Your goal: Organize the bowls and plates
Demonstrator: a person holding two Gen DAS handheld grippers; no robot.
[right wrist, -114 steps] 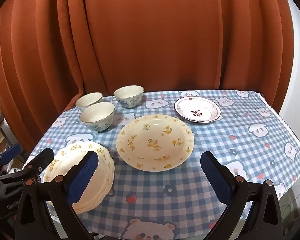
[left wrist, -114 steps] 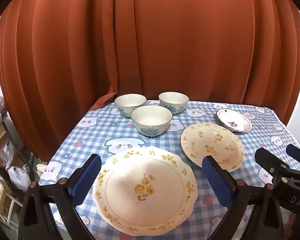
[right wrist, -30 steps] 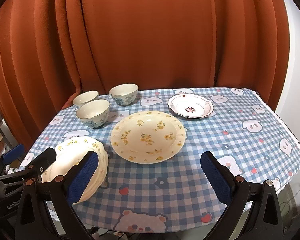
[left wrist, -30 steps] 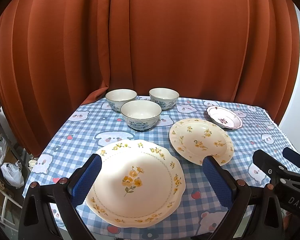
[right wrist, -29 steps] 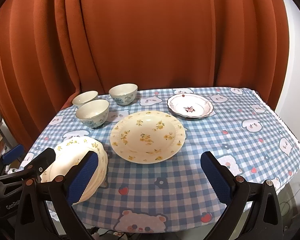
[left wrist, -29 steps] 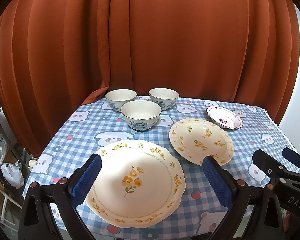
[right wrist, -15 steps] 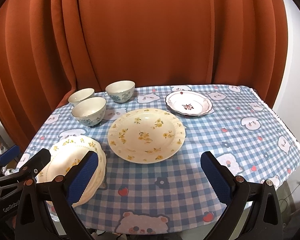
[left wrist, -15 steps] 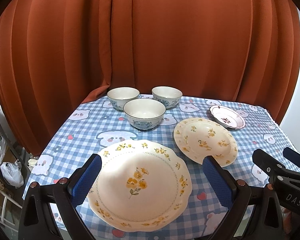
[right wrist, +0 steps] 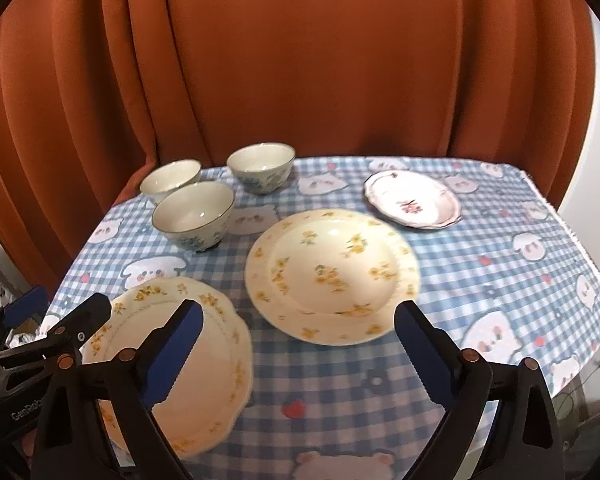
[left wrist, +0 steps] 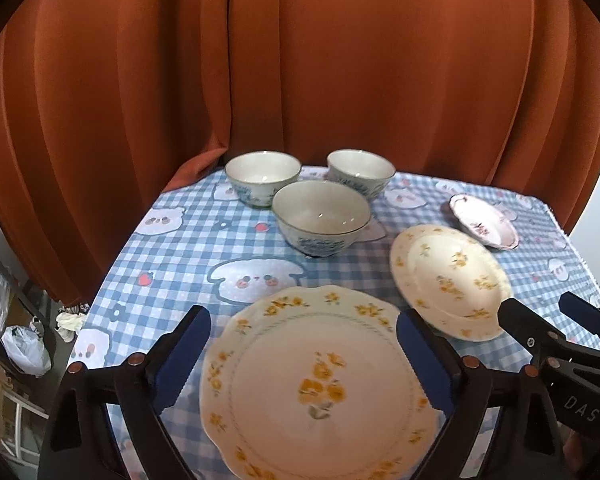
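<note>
Approach phase, nothing picked up yet. Left tool [left wrist: 302,344] hangs over the near-left scalloped plate [left wrist: 320,384]; its pads straddle the plate from above with air around them, jaws wide apart but starting to close, nothing clamped. Right tool [right wrist: 298,340] sits over the near edge of the round yellow-flower plate [right wrist: 332,272] in the bench centre; same story, jaws wide, beginning to close, rim between them in the picture but no contact I can confirm. All dishes lie flat and separate on the checked cloth [right wrist: 500,280]: scalloped plate near-left, round plate middle, small red-motif plate [right wrist: 414,200] far right, apart from the round one. Three bowls cluster at the far left by the curtain [right wrist: 300,60]: front bowl [left wrist: 321,216], back-left bowl [left wrist: 263,176], back-right bowl [left wrist: 361,172], close together, none nested. My read: sorting hasn't started, both hands are lining up for a first plate grab, probably to stack plates by size. Next move needs a tool dropped to bench level and angled so one pad gets under a rim; these plates lie flat, so a straight-down pinch won't bite. Risk: glazed rim slipping, or cloth getting dragged. Frames are motion-blurred, so exact clearances are uncertain.
</note>
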